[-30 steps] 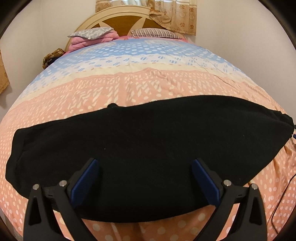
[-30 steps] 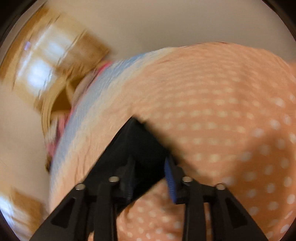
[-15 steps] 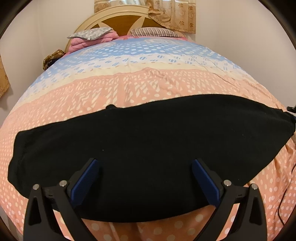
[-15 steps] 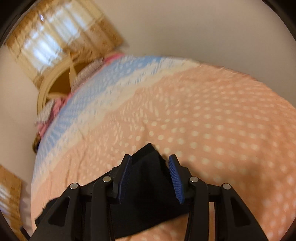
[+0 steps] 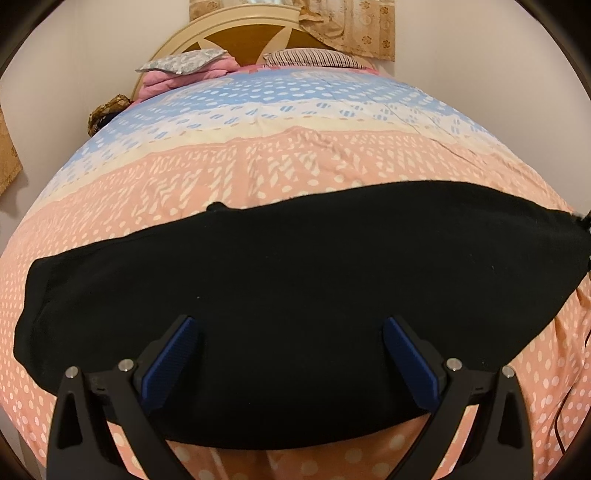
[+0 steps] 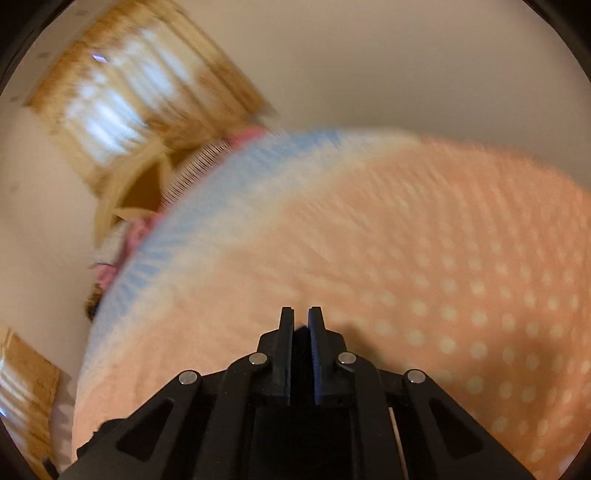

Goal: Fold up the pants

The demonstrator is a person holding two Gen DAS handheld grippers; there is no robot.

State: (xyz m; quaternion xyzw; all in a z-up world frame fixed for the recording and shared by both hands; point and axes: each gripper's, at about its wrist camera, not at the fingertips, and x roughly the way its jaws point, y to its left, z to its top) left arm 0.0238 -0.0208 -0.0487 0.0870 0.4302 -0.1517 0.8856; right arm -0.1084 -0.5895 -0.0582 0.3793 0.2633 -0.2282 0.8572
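Lying flat across the bed (image 5: 295, 155), the pants (image 5: 295, 295) await folding: the right gripper (image 6: 301, 321) pinches their end, apparently to lift it, while the left gripper (image 5: 291, 354) hovers wide apart above.

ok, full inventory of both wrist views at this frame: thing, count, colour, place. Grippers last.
pants: 1, black, spread across the near part of the bed
bedspread: 1, peach with white dots, blue and cream bands further up, covers the bed
headboard: 1, cream and brown, far end of the bed
pillows: 2, one grey patterned, one striped, at the headboard
pink bedding: 1 pile, under the grey pillow
curtain: 1, tan floral, behind the headboard
left gripper: 1, black with blue pads, open above the pants
right gripper: 1, black, shut with a sliver of black cloth between its pads, at the pants' right end
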